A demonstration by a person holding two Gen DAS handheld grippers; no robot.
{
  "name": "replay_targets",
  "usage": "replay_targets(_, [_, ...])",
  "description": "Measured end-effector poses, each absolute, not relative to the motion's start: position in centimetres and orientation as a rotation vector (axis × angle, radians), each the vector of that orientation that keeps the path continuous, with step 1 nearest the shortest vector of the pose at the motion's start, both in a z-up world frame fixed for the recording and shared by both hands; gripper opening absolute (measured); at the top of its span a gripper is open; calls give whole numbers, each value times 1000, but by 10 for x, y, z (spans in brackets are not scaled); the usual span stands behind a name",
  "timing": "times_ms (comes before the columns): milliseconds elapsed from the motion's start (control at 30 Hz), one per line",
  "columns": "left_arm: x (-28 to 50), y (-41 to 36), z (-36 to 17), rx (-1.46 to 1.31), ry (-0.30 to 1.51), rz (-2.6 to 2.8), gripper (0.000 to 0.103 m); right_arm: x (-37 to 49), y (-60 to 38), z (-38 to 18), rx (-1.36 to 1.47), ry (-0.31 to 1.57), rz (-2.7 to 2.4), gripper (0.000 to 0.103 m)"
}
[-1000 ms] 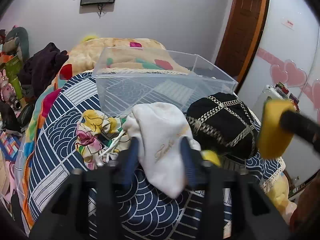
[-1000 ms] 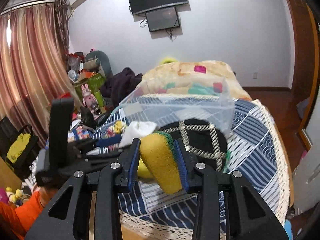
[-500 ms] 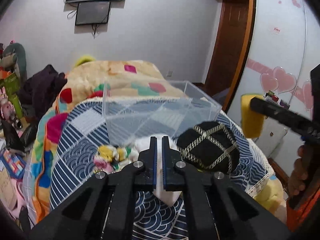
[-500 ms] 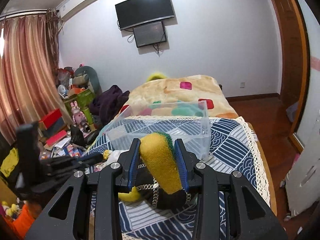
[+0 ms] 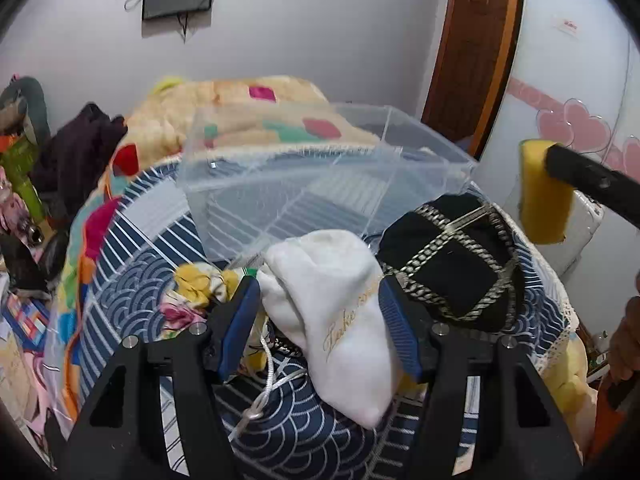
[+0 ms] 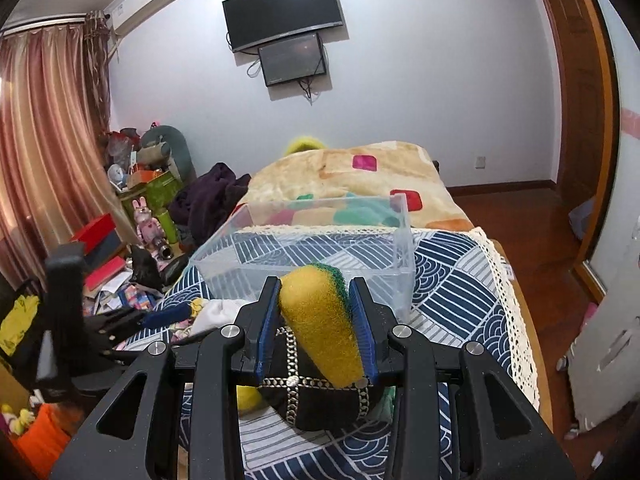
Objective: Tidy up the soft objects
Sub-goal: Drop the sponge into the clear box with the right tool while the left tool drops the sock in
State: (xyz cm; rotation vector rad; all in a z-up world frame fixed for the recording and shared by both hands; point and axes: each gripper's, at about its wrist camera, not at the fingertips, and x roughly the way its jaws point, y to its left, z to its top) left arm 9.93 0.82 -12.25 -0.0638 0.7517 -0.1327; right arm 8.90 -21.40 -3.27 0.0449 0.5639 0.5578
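Observation:
A clear plastic bin point(image 5: 320, 184) stands empty on the blue patterned cloth, also in the right wrist view point(image 6: 320, 256). My left gripper point(image 5: 316, 300) is open, its fingers either side of a white pouch point(image 5: 336, 320) lying in front of the bin. A floral cloth point(image 5: 192, 296) lies to its left, a black chain-trimmed cap point(image 5: 448, 264) to its right. My right gripper point(image 6: 316, 300) is shut on a yellow and green sponge point(image 6: 320, 320), held above the cap point(image 6: 320, 400). The sponge also shows at the right of the left wrist view point(image 5: 542, 196).
A patterned blanket point(image 6: 352, 176) covers the bed behind the bin. Dark clothes point(image 6: 208, 200), boxes and toys point(image 6: 148, 216) are piled on the left. A white cord point(image 5: 268, 380) trails by the pouch. A wooden door point(image 5: 472, 52) and white cabinet are on the right.
My left gripper was shut half a second ago and has opened around the white pouch. My right gripper, with the sponge, has moved closer to the bin.

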Motion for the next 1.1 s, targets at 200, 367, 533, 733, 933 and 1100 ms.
replay_targets(200, [109,9,-132,-47,761,-135,32,92,-217,-37,54,582,554,33])
replay_targets(367, [106,20,-130,-81,778,-153,8,94,-214,-38,47,589,554,33])
replay_targets(533, [93,26,-103,-89,713,-162,8,98,-210,-33,37,579,551,33])
replay_targets(733, [88,33,-62,-90,625,-180,7,108,-207,-25,32,561,550,33])
replay_targets(933, [103,37,-33,-56,552,-134,8,125,-202,-13,26,536,538,33])
replay_targets(1100, [124,38,-23,-31,522,-99,8,144,-194,-3,10,514,524,33])
